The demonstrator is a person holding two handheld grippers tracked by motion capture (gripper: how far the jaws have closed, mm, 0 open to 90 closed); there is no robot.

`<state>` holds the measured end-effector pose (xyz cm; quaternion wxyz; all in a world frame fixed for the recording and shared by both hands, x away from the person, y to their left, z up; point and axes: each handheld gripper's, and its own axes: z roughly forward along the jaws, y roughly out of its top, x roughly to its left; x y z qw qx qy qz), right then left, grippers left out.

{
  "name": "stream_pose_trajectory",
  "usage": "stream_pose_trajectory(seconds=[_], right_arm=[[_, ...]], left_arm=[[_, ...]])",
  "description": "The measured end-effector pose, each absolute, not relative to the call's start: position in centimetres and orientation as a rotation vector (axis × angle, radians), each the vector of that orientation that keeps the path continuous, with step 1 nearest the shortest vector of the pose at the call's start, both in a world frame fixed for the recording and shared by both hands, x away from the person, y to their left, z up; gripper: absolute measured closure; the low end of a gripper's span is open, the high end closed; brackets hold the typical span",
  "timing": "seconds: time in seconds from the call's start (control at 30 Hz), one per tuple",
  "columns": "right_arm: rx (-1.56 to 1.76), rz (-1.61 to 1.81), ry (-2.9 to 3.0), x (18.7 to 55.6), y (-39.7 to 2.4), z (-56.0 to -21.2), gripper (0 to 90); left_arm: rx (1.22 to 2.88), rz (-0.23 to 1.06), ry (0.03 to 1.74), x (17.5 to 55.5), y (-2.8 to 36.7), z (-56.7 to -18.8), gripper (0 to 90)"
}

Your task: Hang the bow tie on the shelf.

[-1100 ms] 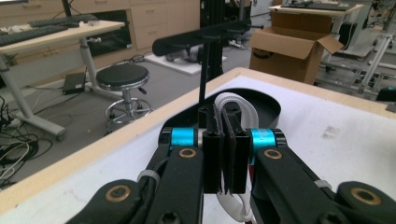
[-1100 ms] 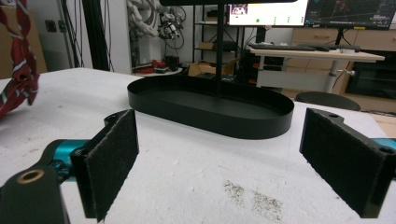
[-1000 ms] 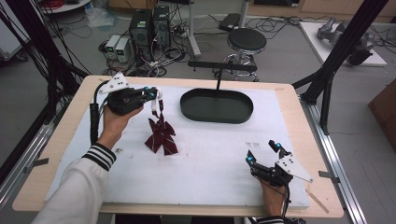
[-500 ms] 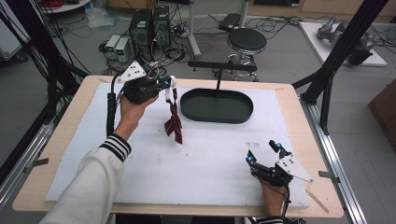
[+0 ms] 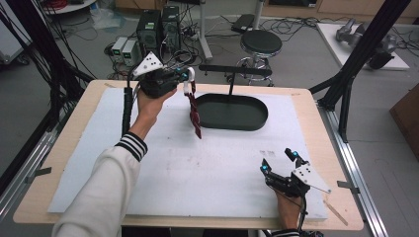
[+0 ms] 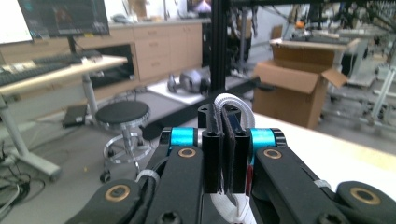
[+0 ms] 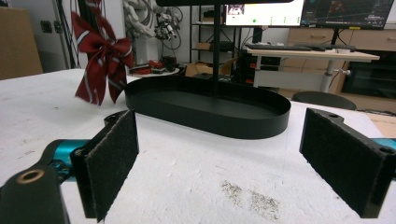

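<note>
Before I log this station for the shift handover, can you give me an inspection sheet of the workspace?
Surface: white mat on a wooden table, faint grey smudges.
Job's things: red striped bow hanging by its white loop; black oval tray with a T-bar stand.
Clutter: nothing seen.
Grippers: left gripper raised, shut on the loop; right gripper open, low over the mat.
Cables: one trailing from each gripper; loose tangle on the floor behind.
Surroundings: stool, computer towers, cardboard box.
</note>
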<state>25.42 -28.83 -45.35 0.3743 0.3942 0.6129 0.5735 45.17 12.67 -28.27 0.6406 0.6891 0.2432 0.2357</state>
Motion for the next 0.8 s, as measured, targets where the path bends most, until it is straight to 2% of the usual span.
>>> stream_pose_trajectory(seconds=[0.2, 0.8], right_arm=[[1.008, 1.469, 1.568, 25.4, -28.8, -45.4, 10.8], [1.005, 1.470, 1.566, 25.5, -28.9, -45.3, 10.8]], left_arm=[[1.587, 0.564, 0.546, 46.0, 12.0, -27.2, 87.2], [1.676, 0.533, 0.610, 49.5, 9.1, -25.5, 87.5]])
